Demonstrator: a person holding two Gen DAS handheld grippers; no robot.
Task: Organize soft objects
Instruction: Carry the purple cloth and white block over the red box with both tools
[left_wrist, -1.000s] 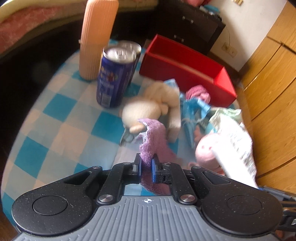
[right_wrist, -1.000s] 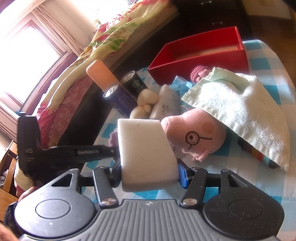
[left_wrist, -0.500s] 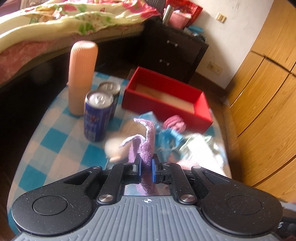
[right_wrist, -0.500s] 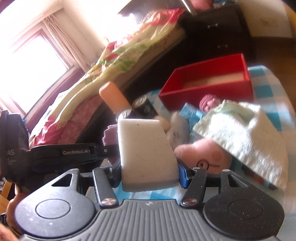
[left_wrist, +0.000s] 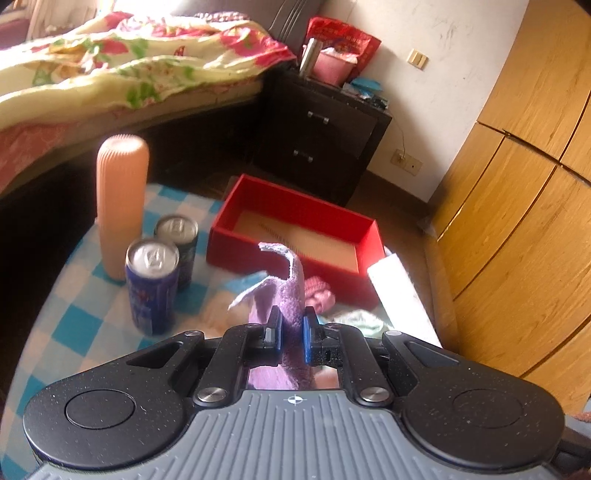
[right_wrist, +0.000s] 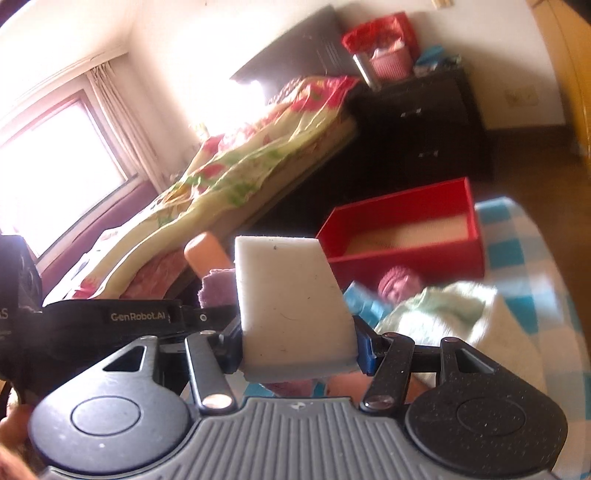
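Meanwhile, left gripper (left_wrist: 291, 328) pinches purple cloth (left_wrist: 291, 291), right gripper (right_wrist: 301, 350) clamps white sponge (right_wrist: 291, 295); red box (left_wrist: 295, 206) lies just beyond both.

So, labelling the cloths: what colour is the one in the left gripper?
Purple; the cloth pinched in the left gripper shows best in the left wrist view.

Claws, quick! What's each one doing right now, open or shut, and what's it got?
Left claw: shut on the purple cloth.
Right claw: shut on the white sponge.
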